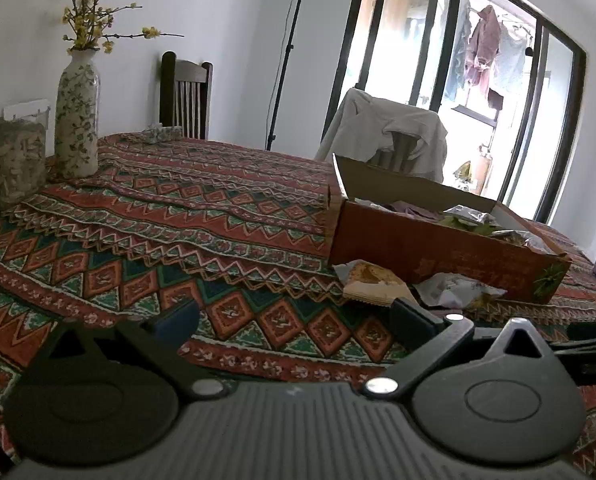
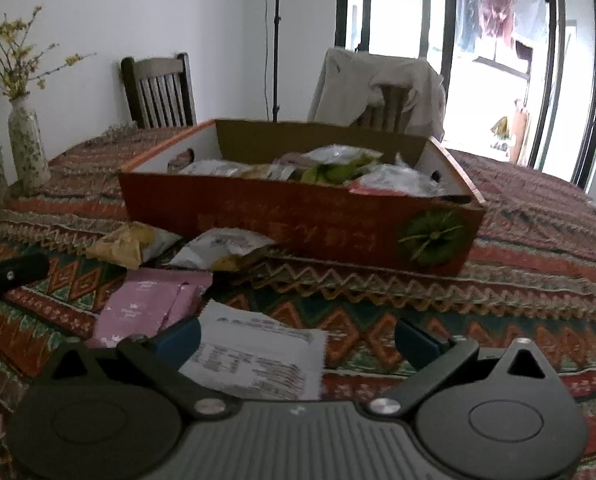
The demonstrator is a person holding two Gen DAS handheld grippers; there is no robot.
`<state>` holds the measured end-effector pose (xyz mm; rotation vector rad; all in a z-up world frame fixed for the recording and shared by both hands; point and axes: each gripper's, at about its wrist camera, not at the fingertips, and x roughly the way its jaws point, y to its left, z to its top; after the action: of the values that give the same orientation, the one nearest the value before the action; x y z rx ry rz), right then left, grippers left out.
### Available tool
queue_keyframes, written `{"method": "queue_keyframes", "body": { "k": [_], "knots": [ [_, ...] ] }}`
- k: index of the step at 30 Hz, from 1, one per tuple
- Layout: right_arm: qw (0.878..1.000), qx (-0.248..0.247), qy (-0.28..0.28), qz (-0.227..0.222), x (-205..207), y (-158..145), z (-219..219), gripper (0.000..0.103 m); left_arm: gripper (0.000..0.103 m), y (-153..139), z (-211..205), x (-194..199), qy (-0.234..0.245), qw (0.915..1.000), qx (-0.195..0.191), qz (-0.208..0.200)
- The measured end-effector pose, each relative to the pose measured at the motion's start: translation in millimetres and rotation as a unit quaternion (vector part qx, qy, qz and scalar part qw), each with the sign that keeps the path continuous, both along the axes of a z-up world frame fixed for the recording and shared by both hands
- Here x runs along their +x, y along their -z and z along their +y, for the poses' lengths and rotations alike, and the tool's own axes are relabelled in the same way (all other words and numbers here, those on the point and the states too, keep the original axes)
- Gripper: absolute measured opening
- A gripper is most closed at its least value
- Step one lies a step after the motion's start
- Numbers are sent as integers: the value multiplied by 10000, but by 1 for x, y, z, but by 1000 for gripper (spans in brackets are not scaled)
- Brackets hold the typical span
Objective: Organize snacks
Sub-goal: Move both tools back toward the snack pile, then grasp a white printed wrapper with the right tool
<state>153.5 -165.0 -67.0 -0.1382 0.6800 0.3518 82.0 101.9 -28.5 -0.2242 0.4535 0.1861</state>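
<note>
An orange cardboard box [image 2: 258, 222] holding several snack packets stands on the patterned tablecloth; the left wrist view has it at the right [image 1: 438, 250]. Loose packets lie in front of it: a yellow one [image 2: 124, 244], a silvery one [image 2: 222, 248], a pink one [image 2: 150, 304] and a white printed one [image 2: 258, 354]. My right gripper [image 2: 298, 340] is open, hovering just over the white printed packet, which lies nearer its left finger. My left gripper [image 1: 294, 320] is open over bare cloth, with a biscuit packet [image 1: 372, 282] and a crumpled white one [image 1: 454, 288] ahead to its right.
A flowered vase [image 1: 76, 116] with yellow sprigs and a filled jar [image 1: 12, 156] stand at the table's far left. A dark wooden chair [image 1: 186, 96] and a cloth-draped chair [image 1: 386, 132] stand behind the table. A black tip, seemingly the left gripper's [image 2: 10, 276], shows at the left edge.
</note>
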Motion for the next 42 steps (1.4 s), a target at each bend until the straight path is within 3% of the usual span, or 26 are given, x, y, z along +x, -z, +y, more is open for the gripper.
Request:
{"method": "queue_keyframes", "body": {
  "k": [4,17,21,26,28,29,42],
  "knots": [
    [9993,-81,77,353,13,15,12,103,103,0,0,1,-10,10000,0,25],
    [9997,23,-59,235,8,18,9,102,103,1,0,4,-67,9999,26,128],
    [9994,97,-307,84,0,17,10,81,103,1,1,4,-83,9999,16,134],
    [9974,145,-707,-49,-12,13,14,35,103,2,1,4,-101,9998,-1,147],
    [9973,179,-711,-48,-12,12,12,10,103,1,1,4,-100,9998,5,157],
    [9974,204,-690,-44,-12,12,11,6,103,1,1,4,-104,9998,6,164],
    [9964,668,-391,-345,-14,2,-25,5,103,2,-3,6,-228,9994,158,220]
  ]
}}
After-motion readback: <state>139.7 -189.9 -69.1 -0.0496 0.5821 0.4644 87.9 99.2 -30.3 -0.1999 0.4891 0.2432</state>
